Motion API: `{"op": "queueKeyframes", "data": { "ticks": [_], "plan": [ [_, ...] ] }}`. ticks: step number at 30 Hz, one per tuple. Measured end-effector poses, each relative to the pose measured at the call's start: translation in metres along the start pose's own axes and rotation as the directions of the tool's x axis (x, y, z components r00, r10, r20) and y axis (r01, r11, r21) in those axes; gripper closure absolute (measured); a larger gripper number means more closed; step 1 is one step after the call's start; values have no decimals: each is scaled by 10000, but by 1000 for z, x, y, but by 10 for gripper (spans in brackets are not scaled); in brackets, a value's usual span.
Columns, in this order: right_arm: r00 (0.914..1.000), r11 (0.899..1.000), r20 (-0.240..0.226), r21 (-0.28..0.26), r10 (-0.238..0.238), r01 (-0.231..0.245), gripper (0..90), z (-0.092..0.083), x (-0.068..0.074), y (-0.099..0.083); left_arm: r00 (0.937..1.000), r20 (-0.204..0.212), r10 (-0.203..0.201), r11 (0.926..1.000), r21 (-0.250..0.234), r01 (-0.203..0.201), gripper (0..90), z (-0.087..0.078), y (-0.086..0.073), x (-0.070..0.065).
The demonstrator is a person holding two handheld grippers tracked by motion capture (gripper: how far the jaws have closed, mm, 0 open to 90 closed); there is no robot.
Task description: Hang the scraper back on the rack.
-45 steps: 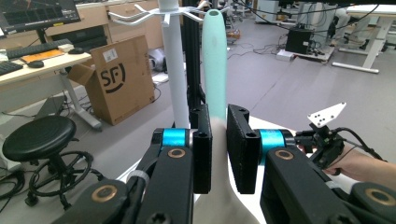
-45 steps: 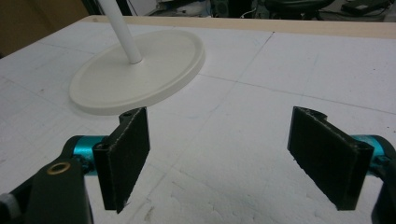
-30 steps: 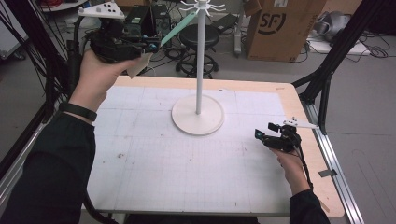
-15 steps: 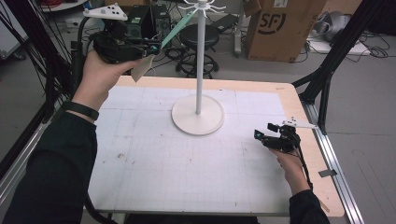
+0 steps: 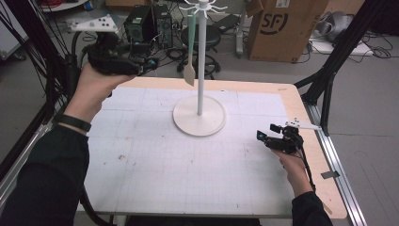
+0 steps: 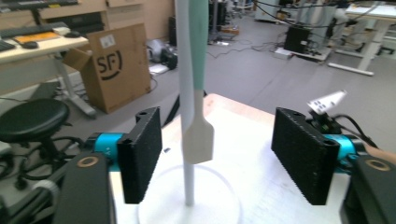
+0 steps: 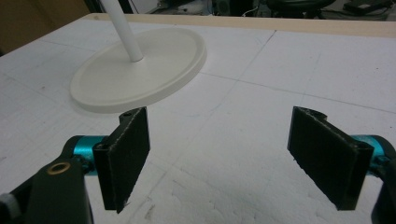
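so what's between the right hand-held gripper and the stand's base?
Nothing: bare white mat runs from the right hand-held gripper to the stand base in the right gripper view.

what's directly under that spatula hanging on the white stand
The spatula hangs free from a hook at the top of the white stand. Below its blade lie the table's far edge and the stand's round base. Nothing touches it, and the open left gripper is beside it.

1. "SF" logo, black print, on the side of the brown cardboard box (image 5: 282,28) standing on the floor beyond the table, seen from the high view.
2. Same "SF" mark on that box (image 6: 116,65) in the left gripper view.
3. Nothing else is legible.
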State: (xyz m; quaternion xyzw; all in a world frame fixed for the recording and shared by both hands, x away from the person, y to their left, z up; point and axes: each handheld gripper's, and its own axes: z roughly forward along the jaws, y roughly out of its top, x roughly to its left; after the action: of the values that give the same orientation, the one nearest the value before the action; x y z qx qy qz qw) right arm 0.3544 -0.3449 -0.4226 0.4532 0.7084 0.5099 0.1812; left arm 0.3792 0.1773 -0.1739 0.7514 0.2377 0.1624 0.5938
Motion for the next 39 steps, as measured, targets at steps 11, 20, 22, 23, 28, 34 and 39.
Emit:
{"op": "queueKeyframes", "data": {
  "ticks": [11, 20, 22, 23, 28, 34, 39],
  "plan": [
    [9998, 9997, -33, 132, -181, 181, 203, 2, 3, -1, 9996, 129, -239, 9994, 259, 235, 291, -16, -119, -6],
    [9997, 9994, -14, 255, -240, 240, 203, 1, 4, -3, 9970, 17, -780, 9946, 693, 777, 287, -20, -197, -2],
    [9997, 9993, -19, 269, -252, 253, 203, 2, 4, -3, 9949, 20, -1004, 9929, 638, 1001, 286, -23, -209, 0],
    [9996, 9992, -37, 291, -267, 268, 203, 2, 4, -3, 9939, 28, -1102, 9927, 504, 1099, 286, -25, -214, 2],
    [9993, 9985, -70, 401, -370, 373, 203, 4, 6, -4, 9890, 64, -1475, 9881, 438, 1471, 289, -33, -233, 9],
    [9989, 9976, -75, 502, -463, 467, 203, 4, 8, -4, 9848, -64, -1737, 9838, 440, 1738, 289, -35, -239, 15],
    [9988, 9974, -88, 535, -483, 487, 203, 4, 8, -4, 9879, -47, -1553, 9857, 647, 1553, 289, -30, -240, 13]
  ]
}}
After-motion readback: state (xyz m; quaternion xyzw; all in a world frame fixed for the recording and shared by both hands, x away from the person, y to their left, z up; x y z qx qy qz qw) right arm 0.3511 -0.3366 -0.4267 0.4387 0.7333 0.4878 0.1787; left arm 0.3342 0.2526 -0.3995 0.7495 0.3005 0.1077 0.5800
